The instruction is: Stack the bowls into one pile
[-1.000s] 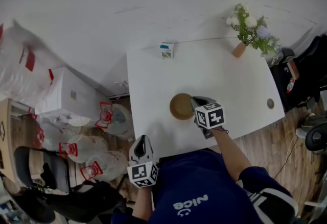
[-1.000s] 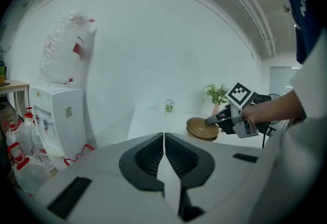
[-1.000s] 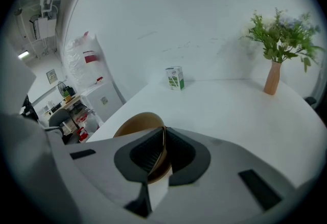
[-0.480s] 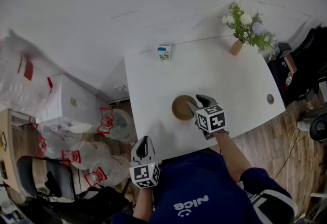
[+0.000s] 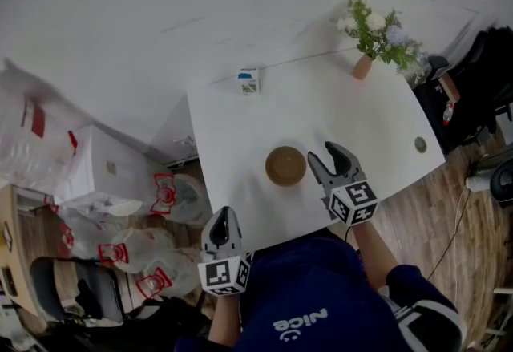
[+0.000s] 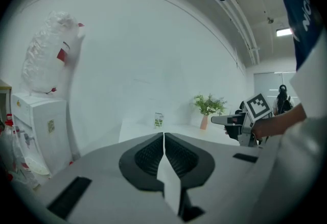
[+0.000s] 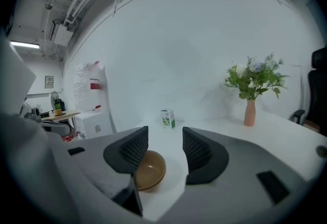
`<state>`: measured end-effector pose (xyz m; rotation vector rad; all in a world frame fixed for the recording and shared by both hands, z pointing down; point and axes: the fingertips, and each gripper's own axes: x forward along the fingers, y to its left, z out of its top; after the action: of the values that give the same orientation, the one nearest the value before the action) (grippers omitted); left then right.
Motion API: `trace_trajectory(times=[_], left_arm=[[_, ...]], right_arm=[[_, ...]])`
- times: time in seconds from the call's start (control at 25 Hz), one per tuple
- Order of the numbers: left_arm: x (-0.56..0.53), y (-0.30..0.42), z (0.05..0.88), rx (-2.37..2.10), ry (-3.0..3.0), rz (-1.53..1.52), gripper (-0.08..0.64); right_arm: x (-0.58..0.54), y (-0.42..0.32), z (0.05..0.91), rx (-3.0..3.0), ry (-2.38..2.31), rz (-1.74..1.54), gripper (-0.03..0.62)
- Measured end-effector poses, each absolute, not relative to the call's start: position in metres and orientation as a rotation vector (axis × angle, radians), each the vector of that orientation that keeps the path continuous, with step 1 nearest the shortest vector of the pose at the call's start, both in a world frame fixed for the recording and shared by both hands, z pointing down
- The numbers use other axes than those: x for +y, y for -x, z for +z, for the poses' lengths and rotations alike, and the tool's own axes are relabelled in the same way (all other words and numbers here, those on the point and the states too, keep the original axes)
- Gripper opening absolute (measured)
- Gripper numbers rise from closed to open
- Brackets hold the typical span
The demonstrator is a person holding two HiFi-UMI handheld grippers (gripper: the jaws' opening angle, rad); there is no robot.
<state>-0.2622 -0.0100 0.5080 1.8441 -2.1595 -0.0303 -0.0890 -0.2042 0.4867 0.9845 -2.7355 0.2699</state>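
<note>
Bowl (image 5: 285,166) sits on table (image 5: 240,126); right gripper (image 5: 325,155) jaws just opened, empty; left gripper (image 5: 224,218) jaws clenched.

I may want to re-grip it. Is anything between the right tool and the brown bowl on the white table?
Nothing visible does. The right tool, jaws just opened and empty, hangs beside the round brown bowl, with only bare white table between. The small carton and flower vase stand farther back.

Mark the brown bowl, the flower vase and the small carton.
brown bowl (image 5: 285,166), head view, middle of its inside.
flower vase (image 5: 362,67), head view, its pink body.
small carton (image 5: 249,82), head view, its front face.
</note>
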Motion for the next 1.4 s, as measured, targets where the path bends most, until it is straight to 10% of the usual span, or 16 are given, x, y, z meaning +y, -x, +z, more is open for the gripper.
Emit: trace_trajectory(times=[0.84,1.4], left_arm=[[-0.016,0.246,0.493,-2.131,-1.932,-0.045,0.026],[-0.011,0.220,0.495,-2.096,-1.979,-0.042,0.026]], right_arm=[[-0.162,0.027,0.496,-2.676,-1.166,0.223,0.211],[-0.145,0.014,0.500,-2.632,-1.155,0.244,0.023]])
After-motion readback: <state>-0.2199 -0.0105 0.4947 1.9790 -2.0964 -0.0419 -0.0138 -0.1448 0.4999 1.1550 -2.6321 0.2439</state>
